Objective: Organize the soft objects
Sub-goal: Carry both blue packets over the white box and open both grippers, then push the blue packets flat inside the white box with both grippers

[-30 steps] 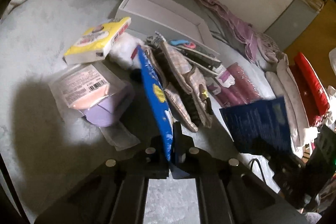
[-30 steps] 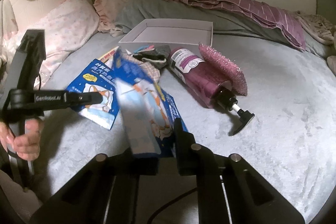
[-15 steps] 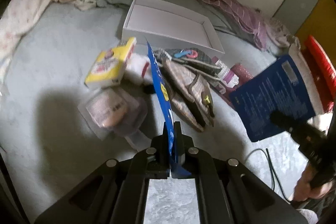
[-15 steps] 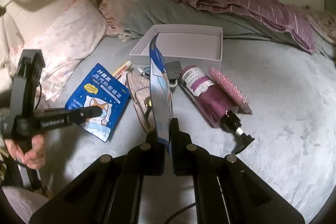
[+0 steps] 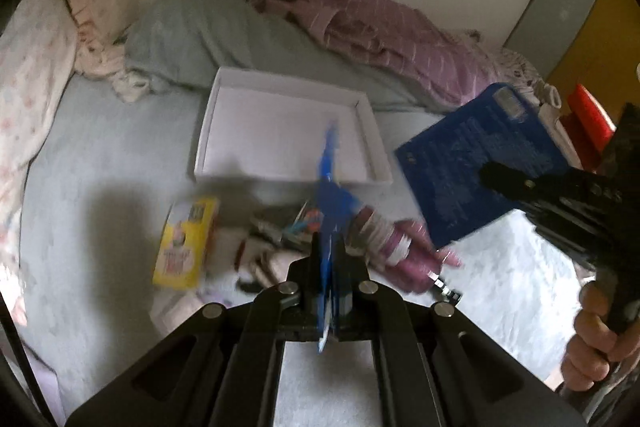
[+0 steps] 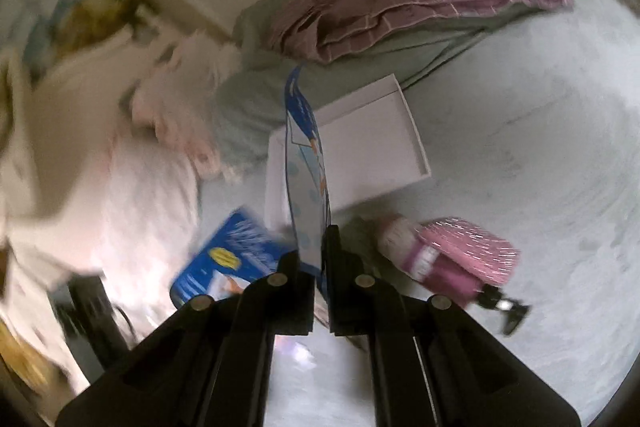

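My left gripper (image 5: 329, 259) is shut on a blue packet (image 5: 329, 203), seen edge-on and held above the pile on the bed. My right gripper (image 6: 320, 243) is shut on a second blue and white packet (image 6: 306, 163), also edge-on. In the left wrist view that second packet (image 5: 480, 159) shows its dark blue back at the right, in the right gripper (image 5: 532, 187). In the right wrist view the left packet (image 6: 228, 259) shows at lower left. An empty white box (image 5: 288, 135) lies beyond the pile; it also shows in the right wrist view (image 6: 368, 147).
On the grey bed lie a yellow pack (image 5: 184, 243), a magenta pump bottle (image 6: 448, 267), a pink brush (image 6: 472, 239) and mixed small items (image 5: 288, 231). Grey and purple striped bedding (image 5: 360, 23) is heaped behind the box. Pink pillows (image 6: 120, 195) lie at the left.
Both grippers have lifted and swung their blue packets toward the white box. The views now look more from above, and both are blurred by motion.
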The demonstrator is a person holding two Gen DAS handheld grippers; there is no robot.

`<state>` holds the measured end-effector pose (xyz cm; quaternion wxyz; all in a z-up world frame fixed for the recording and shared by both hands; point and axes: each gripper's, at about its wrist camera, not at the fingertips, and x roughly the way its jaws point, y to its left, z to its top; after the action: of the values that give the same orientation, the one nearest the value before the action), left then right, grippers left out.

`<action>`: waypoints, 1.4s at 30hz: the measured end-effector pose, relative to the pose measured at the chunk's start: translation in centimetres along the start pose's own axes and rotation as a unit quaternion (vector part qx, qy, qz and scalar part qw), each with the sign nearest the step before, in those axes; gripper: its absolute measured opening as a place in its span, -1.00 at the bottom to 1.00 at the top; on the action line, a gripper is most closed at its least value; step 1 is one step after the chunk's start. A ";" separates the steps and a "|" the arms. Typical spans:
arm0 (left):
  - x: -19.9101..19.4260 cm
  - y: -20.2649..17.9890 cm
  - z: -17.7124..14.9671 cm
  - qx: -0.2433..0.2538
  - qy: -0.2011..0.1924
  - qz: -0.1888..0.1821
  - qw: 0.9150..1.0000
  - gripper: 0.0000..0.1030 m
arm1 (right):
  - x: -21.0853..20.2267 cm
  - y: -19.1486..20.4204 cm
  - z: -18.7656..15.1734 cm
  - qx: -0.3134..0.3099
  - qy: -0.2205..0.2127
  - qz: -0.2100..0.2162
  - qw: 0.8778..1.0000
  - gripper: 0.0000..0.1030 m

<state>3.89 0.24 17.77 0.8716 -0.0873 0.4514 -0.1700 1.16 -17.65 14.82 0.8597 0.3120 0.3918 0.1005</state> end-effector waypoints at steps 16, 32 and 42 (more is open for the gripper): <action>6.2 3.9 8.5 -0.051 -0.030 -0.023 0.998 -0.99 | 13.2 -2.5 6.6 0.196 0.032 0.073 0.977 -0.88; 17.5 8.8 7.0 -0.153 0.037 0.041 0.987 -0.94 | 21.2 -6.3 5.7 0.215 0.109 0.005 0.971 -0.77; 17.8 6.9 6.4 -0.116 0.082 0.056 0.988 0.13 | 16.5 -7.7 7.8 0.226 0.077 -0.014 0.971 0.45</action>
<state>20.13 -0.07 5.90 0.8237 -0.1484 0.5422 -0.0743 17.45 -20.37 3.86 0.7354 0.4842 0.4737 0.0205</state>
